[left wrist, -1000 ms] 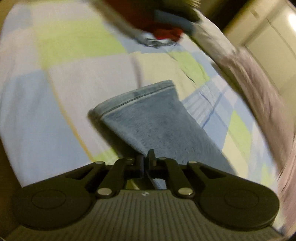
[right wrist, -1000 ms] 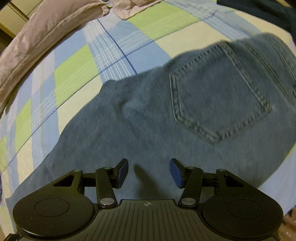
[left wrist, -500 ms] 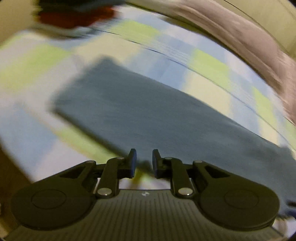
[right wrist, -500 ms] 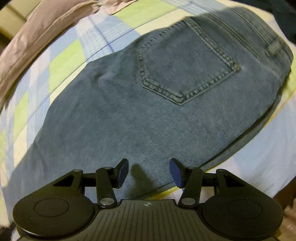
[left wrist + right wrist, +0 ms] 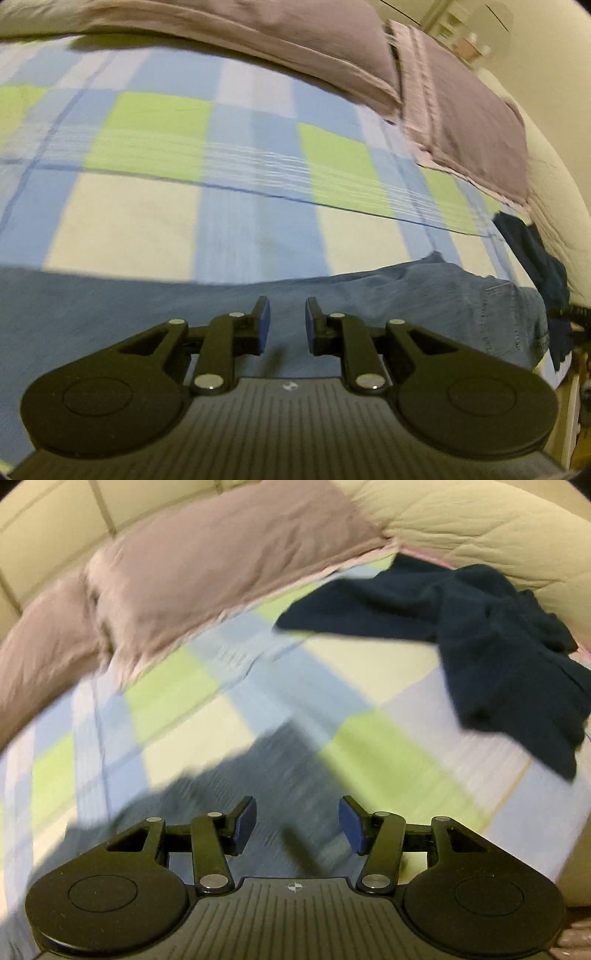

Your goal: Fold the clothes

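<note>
Left gripper (image 5: 287,325): matte black plastic, two round disc-shaped housings at the sides, angled link arms between them.
Left gripper fingers (image 5: 263,325): short black blocks faced with blue pads.
Pivots: silver round screw heads on each link arm, four per gripper.
Body: dark grey ribbed plate with lengthwise grooves, a small white round mark at its front edge.
Right gripper (image 5: 297,821): same black build, same blue-faced fingers (image 5: 351,823), same ribbed plate and crosshair-like mark.

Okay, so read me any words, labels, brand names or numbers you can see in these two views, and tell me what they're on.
None can be read.
jeans: no label or tag lettering shows; the denim is blurred.
dark blue garment: no print visible.
checked bedsheet: pattern only, no text.
</note>
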Action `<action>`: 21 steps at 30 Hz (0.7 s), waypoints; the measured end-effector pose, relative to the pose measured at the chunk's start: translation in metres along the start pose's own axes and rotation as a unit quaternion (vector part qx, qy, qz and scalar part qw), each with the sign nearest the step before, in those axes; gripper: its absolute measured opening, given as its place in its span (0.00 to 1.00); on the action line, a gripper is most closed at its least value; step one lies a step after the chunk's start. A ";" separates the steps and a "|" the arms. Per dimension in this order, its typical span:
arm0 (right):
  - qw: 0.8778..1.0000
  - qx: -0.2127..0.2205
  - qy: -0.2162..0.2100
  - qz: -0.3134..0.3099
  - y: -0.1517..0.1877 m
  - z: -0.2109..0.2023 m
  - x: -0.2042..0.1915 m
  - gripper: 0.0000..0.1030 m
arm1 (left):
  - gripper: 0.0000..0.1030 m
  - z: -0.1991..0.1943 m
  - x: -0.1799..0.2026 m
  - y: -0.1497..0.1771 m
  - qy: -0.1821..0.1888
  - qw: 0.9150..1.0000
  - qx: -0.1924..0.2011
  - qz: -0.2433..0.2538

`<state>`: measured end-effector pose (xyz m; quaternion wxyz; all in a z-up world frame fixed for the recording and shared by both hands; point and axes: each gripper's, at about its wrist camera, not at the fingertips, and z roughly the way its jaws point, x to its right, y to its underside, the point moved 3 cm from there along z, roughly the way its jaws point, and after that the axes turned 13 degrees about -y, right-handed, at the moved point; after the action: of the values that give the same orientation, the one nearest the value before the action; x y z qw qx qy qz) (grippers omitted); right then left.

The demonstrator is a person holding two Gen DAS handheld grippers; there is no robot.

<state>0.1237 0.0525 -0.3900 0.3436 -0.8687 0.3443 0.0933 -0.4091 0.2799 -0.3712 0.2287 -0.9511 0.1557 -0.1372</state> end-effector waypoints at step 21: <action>0.974 -0.084 -0.210 -0.007 -0.034 0.039 0.059 0.68 | 0.30 0.161 0.187 -0.073 0.152 0.962 -0.165 0.153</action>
<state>0.1933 0.0648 -0.4239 0.3344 -0.8578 0.2493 0.3002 -0.1679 0.3377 -0.4396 0.0605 -0.9084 0.3527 -0.2161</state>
